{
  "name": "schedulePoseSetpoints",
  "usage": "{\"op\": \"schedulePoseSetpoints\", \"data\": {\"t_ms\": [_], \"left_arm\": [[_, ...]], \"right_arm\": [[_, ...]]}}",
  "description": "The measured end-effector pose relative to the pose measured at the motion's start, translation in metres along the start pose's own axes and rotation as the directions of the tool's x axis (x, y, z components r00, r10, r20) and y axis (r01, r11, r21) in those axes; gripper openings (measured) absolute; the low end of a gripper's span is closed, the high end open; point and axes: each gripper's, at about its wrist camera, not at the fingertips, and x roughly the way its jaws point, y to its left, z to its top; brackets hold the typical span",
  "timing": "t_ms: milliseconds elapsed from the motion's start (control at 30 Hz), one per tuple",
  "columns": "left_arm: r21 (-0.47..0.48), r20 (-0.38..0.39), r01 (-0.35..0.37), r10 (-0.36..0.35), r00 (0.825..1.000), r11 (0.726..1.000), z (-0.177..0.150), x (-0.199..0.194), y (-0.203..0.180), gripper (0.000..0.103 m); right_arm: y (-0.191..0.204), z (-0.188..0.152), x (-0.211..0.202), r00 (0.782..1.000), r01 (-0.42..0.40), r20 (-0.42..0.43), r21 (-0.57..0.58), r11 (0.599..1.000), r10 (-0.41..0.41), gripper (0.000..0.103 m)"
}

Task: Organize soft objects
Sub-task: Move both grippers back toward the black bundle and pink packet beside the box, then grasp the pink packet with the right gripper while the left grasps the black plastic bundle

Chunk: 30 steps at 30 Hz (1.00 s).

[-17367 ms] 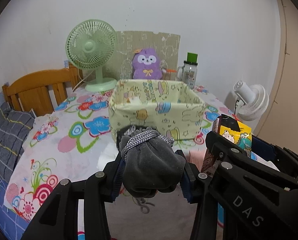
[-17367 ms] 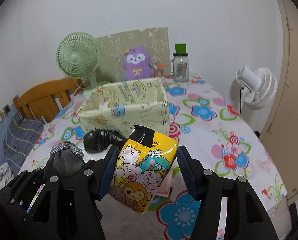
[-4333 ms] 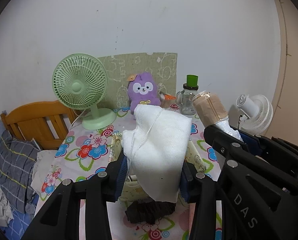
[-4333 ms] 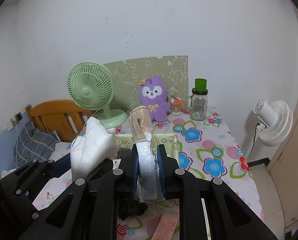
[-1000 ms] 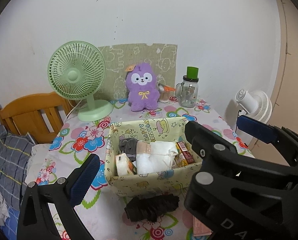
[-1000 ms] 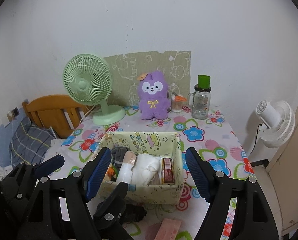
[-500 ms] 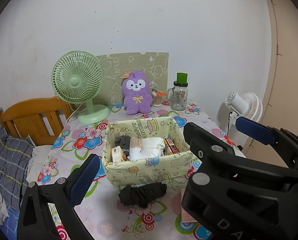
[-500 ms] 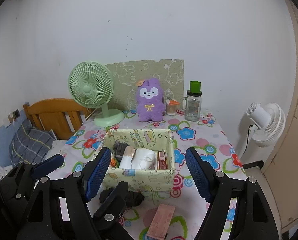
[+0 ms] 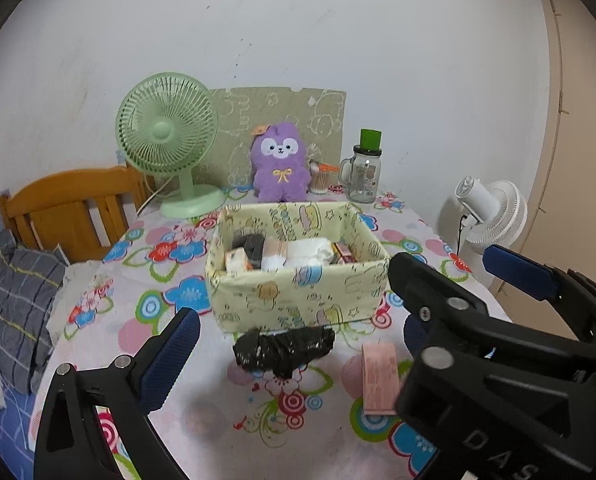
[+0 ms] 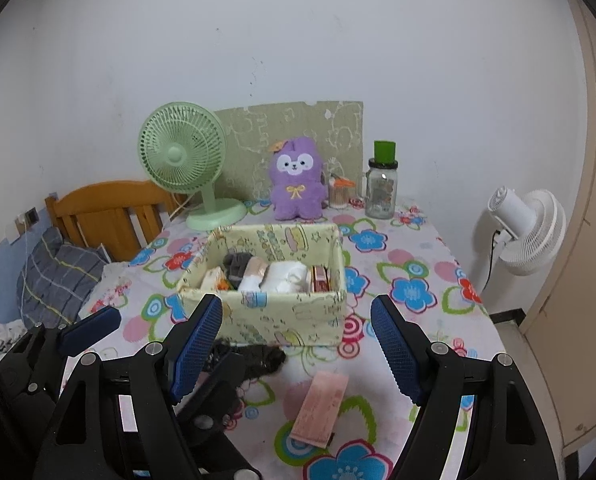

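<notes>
A pale yellow fabric box stands mid-table and holds a grey glove, a white cloth, a tan roll and small packets. A black crumpled bundle lies on the tablecloth just in front of the box. A pink flat packet lies to its right. My left gripper is open and empty, above the near table. My right gripper is open and empty, to the right of the left one.
A green desk fan, a purple plush and a glass jar with a green lid stand at the back by the wall. A white fan is beyond the right edge. A wooden headboard and bedding are left.
Both grippers have pulled back and lower toward the near table edge, so the box looks farther off. Both stay open and empty. The objects have not moved.
</notes>
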Motion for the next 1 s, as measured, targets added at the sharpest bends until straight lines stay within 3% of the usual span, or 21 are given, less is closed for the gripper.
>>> {"op": "schedulePoseSetpoints", "data": {"t_ms": [367,1000], "left_arm": [[0.011,-0.033,0.004,-0.004,0.999,1.000,-0.037,0.013,0.000,0.103],[0.021,-0.155,-0.004,0.007,0.988,1.000,-0.072,0.056,0.000,0.103]], "right_arm": [[-0.007,-0.043,0.014,0.999,0.026,-0.042,0.031,0.999,-0.025,0.079],[-0.021,-0.083,0.057,0.985,0.063,-0.162,0.063,0.996,-0.052,0.079]]}}
